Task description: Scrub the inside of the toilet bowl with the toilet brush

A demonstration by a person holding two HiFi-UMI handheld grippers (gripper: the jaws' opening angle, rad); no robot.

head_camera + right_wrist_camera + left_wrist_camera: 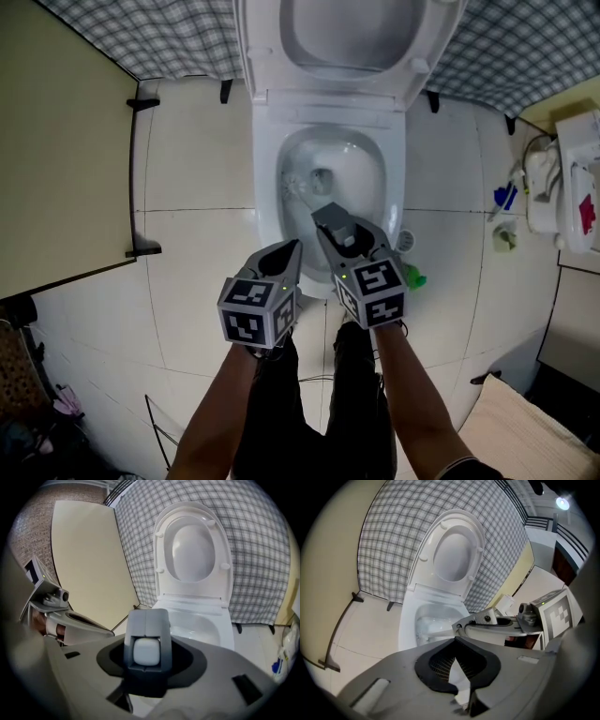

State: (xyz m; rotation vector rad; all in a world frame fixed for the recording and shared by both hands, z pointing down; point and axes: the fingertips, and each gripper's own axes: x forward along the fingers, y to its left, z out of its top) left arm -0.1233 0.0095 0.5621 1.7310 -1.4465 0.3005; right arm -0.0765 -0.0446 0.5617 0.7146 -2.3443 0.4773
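Observation:
The white toilet (267,141) stands with its lid (349,33) raised and its bowl (352,169) open. My right gripper (330,217) hovers over the bowl's front rim, shut on the white handle of the toilet brush (147,651). In the left gripper view the handle (438,632) slants down into the bowl (426,616). The brush head looks to be low on the bowl's left side (295,184), but it is hard to make out. My left gripper (291,247) sits just left of the right one, jaws shut and empty.
A beige partition (56,141) with black feet lines the left. Checked cloth (159,33) hangs behind the toilet. A green object (413,278) and a round fitting (405,241) sit right of the bowl. A blue item (504,196) and a white unit (562,183) stand at the far right.

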